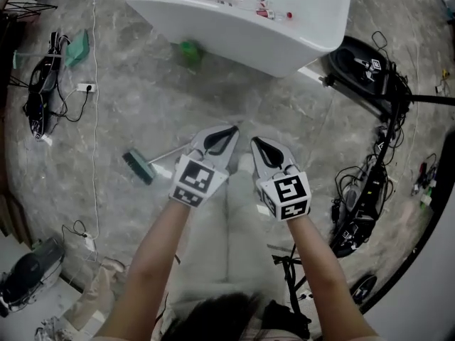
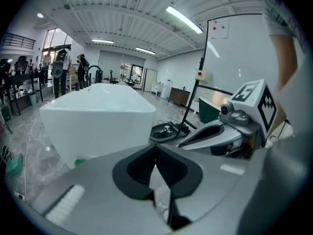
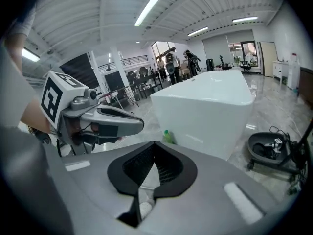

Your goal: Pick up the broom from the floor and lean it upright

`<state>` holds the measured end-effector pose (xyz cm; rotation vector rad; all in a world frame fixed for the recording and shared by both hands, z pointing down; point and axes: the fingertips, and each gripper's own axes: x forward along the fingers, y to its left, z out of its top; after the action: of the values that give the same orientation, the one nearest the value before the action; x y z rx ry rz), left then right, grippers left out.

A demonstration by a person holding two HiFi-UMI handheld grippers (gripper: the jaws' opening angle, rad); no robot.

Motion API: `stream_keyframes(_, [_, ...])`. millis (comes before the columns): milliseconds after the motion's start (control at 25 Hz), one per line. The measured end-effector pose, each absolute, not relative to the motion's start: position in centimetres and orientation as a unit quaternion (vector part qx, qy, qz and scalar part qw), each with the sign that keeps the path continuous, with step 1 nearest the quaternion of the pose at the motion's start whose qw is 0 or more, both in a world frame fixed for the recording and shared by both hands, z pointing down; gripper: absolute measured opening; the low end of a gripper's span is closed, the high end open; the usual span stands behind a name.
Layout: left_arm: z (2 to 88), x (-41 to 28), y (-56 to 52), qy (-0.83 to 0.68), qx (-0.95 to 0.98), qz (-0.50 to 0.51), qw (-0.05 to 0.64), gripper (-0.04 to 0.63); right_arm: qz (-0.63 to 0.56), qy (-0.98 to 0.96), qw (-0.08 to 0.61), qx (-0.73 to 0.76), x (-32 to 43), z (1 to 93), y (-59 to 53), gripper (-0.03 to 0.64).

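Left gripper (image 1: 226,132): jaws pressed together, nothing between them. Right gripper (image 1: 259,145): same, closed and empty, just beside it in front of you. Neither touches the broom (image 1: 146,163), which lies flat on the marble floor to your left. Its green brush head (image 1: 138,166) is farthest left, and its handle (image 1: 174,152) runs rightward and slightly away from you until it passes behind the left gripper. So your left hand is nearer, and the handle sits almost under it. You'd likely need to open those jaws across the handle. White bathtub (image 1: 242,20) and green bottle (image 1: 190,52) sit well beyond.
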<state>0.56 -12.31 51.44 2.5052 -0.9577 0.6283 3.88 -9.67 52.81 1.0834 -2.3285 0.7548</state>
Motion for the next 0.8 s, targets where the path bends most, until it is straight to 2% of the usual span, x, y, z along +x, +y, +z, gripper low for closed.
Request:
stream_keyframes(320, [65.1, -1.1, -11.0, -0.308, 0.869, 0.317, 0.223, 0.0, 0.326, -0.795, 0.267, 0.436, 5.0, 65.1, -8.0, 0.002])
stream_keyframes(520, [72.3, -1.4, -9.4, -0.294, 0.86, 0.339, 0.245, 0.0, 0.344, -0.784, 0.274, 0.438, 4.0, 71.3, -6.7, 0.002])
stream_keyframes(600, [75.3, -1.1, -8.5, -0.281, 0.857, 0.349, 0.254, 0.021, 0.356, -0.772, 0.273, 0.45, 4.1, 73.8, -6.2, 0.002])
stream_keyframes(680, [78.5, -1.2, -7.9, -0.273, 0.851, 0.366, 0.259, 0.071, 0.365, -0.763, 0.276, 0.456, 3.9, 76.4, -5.8, 0.002])
stream_keyframes(800, [83.3, -1.4, -7.8, -0.265, 0.842, 0.401, 0.245, 0.094, 0.369, -0.758, 0.292, 0.451, 3.7, 80.4, -5.5, 0.002])
